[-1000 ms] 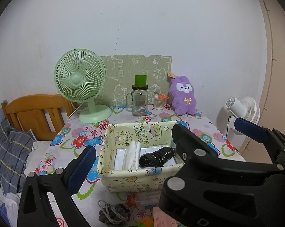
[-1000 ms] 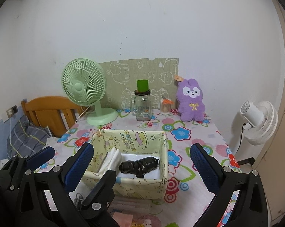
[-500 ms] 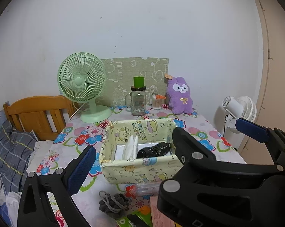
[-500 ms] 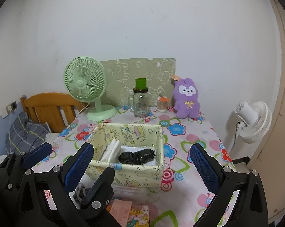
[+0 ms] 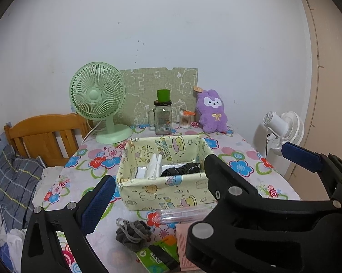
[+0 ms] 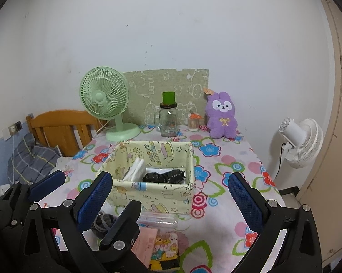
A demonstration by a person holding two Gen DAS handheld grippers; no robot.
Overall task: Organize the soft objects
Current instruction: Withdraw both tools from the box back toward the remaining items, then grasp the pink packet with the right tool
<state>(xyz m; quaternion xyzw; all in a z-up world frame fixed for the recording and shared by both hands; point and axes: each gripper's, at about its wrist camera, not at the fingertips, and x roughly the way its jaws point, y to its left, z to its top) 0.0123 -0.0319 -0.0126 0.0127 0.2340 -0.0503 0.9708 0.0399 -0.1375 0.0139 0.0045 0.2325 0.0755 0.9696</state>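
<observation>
Soft objects, left wrist view: a white folded cloth (image 5: pixel 153 165) and a black bundle (image 5: pixel 180 169) lie inside the fabric basket (image 5: pixel 166 190), cloth on the left, bundle on the right
Left outside: a grey drawstring pouch (image 5: pixel 132 231) sits on the surface (image 5: pixel 239 154) just in front of the basket, near a clear plastic case (image 5: pixel 182 213) and some booklets (image 5: pixel 157 253)
Left gripper (image 5: pixel 193 182): jaws spread wide, holding nothing, hanging above the near edge of the surface
Far end: a purple plush rabbit (image 5: pixel 212 111) stands upright beside a glass jar (image 5: pixel 163 118) and a green fan (image 5: pixel 98 97)
Soft objects, right wrist view: the same cloth (image 6: pixel 134 170) and bundle (image 6: pixel 164 176) rest side by side in the basket (image 6: pixel 162 196); the pouch (image 6: pixel 101 224) is partly hidden behind the jaws
Right gripper (image 6: pixel 171 204): jaws spread wide and empty, pointed at the basket from the near side
Rabbit (image 6: pixel 221 116): well apart from the basket, by the wall
Progress, as a judgement: partly done, two items are stowed; the pouch looks like the likeliest one left, and perhaps the rabbit, though whether it belongs in the basket cannot be told
</observation>
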